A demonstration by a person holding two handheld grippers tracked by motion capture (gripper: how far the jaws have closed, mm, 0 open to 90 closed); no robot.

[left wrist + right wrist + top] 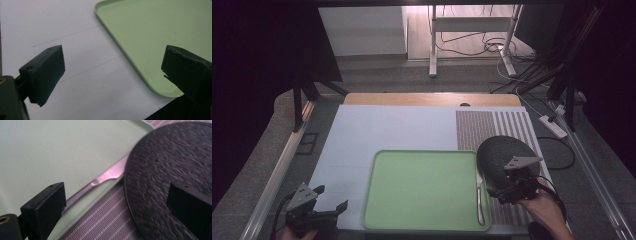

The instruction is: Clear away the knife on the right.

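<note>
A pale green tray (422, 190) lies flat at the table's near middle. A slim metal utensil (480, 197) rests inside it along the right rim; it is also in the right gripper view (110, 175). A dark round plate (504, 152) sits on a striped placemat (477, 127) right of the tray. My right gripper (494, 192) hovers over the plate's near edge and the tray's right rim, open, its pads touching nothing (116, 202). My left gripper (332, 198) stands open by the tray's near left corner (112, 72), with nothing between its jaws.
A white mat (62, 25) covers the table left of and behind the tray (155, 30). The placemat (105, 222) runs under the plate (170, 157). Metal rails flank the table; cables and a stand's legs lie on the floor beyond it.
</note>
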